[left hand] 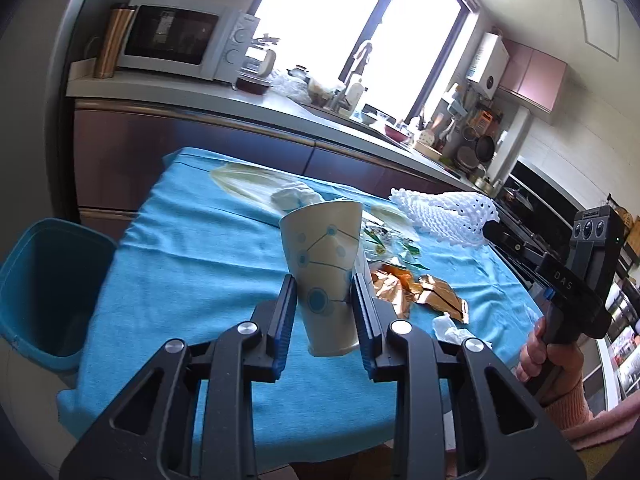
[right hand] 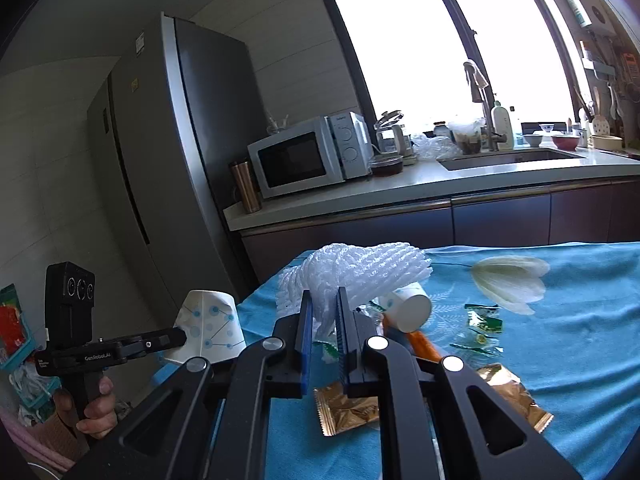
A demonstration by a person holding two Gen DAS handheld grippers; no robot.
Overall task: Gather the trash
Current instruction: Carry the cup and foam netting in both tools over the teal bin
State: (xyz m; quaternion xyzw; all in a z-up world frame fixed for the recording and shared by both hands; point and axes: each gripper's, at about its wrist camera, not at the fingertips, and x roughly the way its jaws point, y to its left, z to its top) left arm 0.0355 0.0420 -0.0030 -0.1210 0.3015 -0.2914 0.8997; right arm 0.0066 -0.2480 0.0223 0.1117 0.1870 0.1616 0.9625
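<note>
Clearly, the collecting is only at its beginning. The left hand-held gripper point(left hand: 325, 280) pinches a white paper cup with a blue dot-and-line pattern point(left hand: 322, 256) between its blue pads, and the cup is lifted above the counter with the turquoise cloth point(left hand: 192, 264). The right hand-held gripper point(right hand: 322, 304) has its pads pressed nearly together on a white foam fruit net point(right hand: 352, 270), which hangs in the air over the far part of the cloth. So two pieces of trash are in the grip, but neither is in the bin yet, as far as I can judge.

The blue plastic waste bin point(left hand: 44, 292) stands on the floor just beside the left edge of the counter. In the left wrist view the part of its inside that shows looks empty; its bottom is hidden.

Much is left on the cloth: two crumpled golden foil wrappers point(left hand: 424, 292), some green-printed transparent wrappers point(right hand: 482, 326), a second small white paper cup lying on its side point(right hand: 412, 306) with an orange stick-shaped thing point(right hand: 424, 342) under it, a crumpled white tissue at the far side point(left hand: 294, 196) and another white tissue near the front edge point(left hand: 452, 330).

I think the next step is to carry the cup and the net over the bin and release them, and then several more trips are needed.
</note>
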